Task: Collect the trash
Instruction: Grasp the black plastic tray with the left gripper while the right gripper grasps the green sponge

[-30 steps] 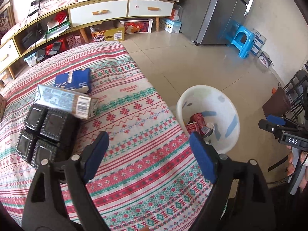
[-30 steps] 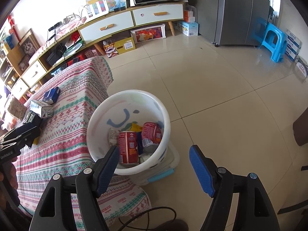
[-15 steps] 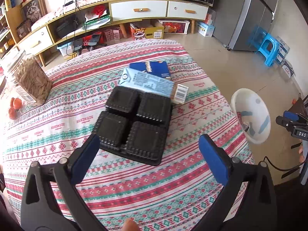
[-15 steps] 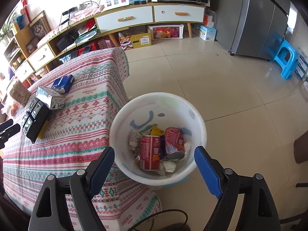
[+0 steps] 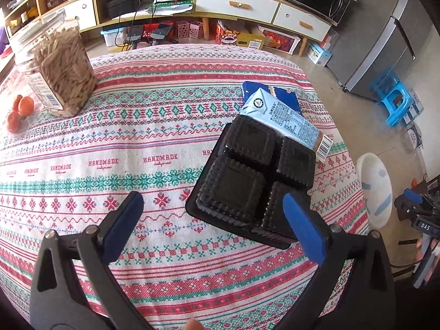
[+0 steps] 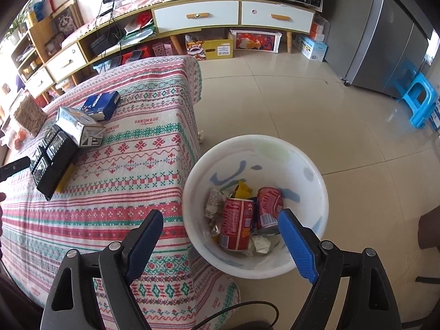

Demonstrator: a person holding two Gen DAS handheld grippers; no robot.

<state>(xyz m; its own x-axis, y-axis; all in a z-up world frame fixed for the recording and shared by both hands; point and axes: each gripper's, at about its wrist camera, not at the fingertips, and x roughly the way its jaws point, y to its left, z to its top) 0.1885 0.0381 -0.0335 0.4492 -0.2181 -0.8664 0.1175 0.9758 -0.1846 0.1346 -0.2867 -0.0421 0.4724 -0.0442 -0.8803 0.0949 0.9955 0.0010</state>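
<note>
An upturned black four-cell plastic tray (image 5: 247,173) lies on the patterned tablecloth (image 5: 137,143). A light blue carton (image 5: 286,123) leans on its far edge, with a dark blue box (image 5: 286,99) behind. My left gripper (image 5: 211,203) hovers over the tray's near corner, jaws wide and closing slightly. That corner lies between them, untouched. My right gripper (image 6: 220,217) hangs open and empty over the near rim of the white bin (image 6: 316,181), which holds two red cans (image 6: 238,222) and crumpled paper. The tray (image 6: 49,159), carton (image 6: 79,126) and box (image 6: 101,103) also appear in the right wrist view.
A clear jar of snacks (image 5: 55,66) and oranges (image 5: 19,110) sit at the table's far left. The bin stands on the tiled floor by the table's right edge. A blue stool (image 6: 418,101), a grey fridge (image 6: 390,41) and a low cabinet (image 6: 192,13) line the room.
My left gripper swung from the bin side across the table, so the tray now sits by its right finger. Both jaws widened. My right gripper drew nearer over the bin.
</note>
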